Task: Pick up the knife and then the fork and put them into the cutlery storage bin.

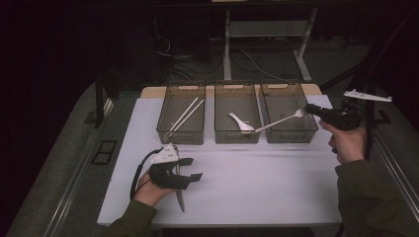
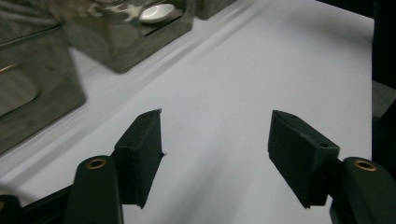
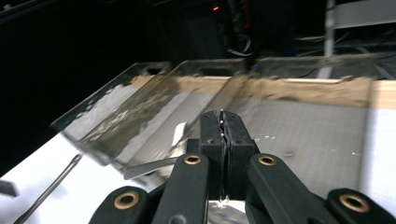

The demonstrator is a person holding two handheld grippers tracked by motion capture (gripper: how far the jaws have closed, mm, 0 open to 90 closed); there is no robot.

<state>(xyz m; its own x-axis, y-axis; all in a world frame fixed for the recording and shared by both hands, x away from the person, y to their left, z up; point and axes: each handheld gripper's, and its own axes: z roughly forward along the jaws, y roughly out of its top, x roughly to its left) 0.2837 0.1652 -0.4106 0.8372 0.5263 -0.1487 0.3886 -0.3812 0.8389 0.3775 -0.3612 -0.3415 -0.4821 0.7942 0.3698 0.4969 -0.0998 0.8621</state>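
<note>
Two grippers | left gripper (image 1: 190,169) jaws apart, empty | right gripper (image 1: 310,109) clamped on fork (image 1: 281,120) over right bin (image 1: 290,136)

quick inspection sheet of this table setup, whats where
surface: white table top, bare apart from the items below
job's things: thin metal utensil held slanting over the rims of the middle and right bins; knife lying flat by the left hand
clutter: three grey see-through bins in a row; white chopsticks in the left one, white spoon in the middle one
grippers: right gripper shut on the utensil; left gripper open, nothing between its jaws, just above the table
cables: black cable looping from the left gripper; loose cables on the floor behind the table
surroundings: dark room, white desk legs at the back
</note>
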